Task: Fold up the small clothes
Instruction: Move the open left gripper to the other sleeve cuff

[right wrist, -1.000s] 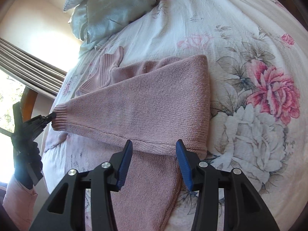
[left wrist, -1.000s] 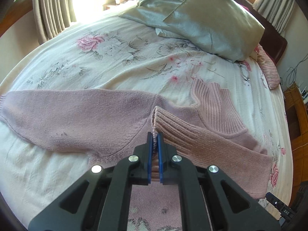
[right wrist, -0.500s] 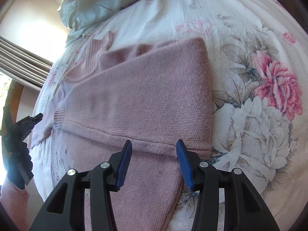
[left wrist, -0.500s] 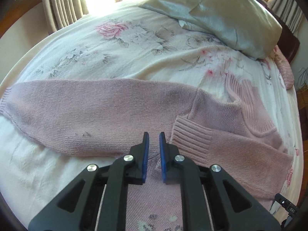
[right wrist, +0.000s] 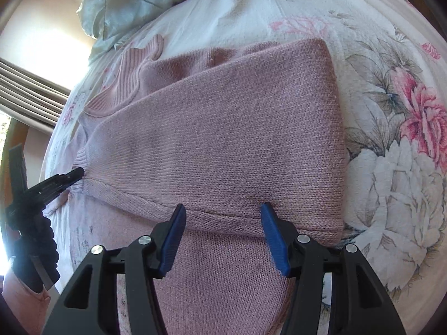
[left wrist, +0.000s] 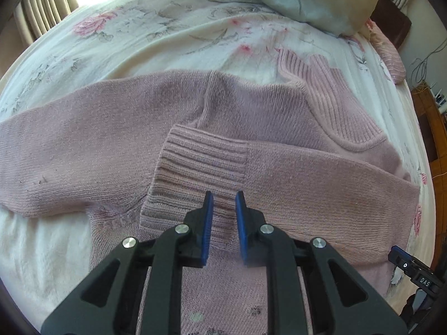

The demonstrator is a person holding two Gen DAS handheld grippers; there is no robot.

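One legible marking: "DAS" in white letters on a small black device (left wrist: 419,272) at the lower right of the left wrist view. Nothing else is readable.

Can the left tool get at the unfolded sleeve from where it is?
Probably yes. The left tool is open and empty over the folded sleeve's cuff. The unfolded sleeve lies flat to its left on the bedspread, with nothing on top or in between.
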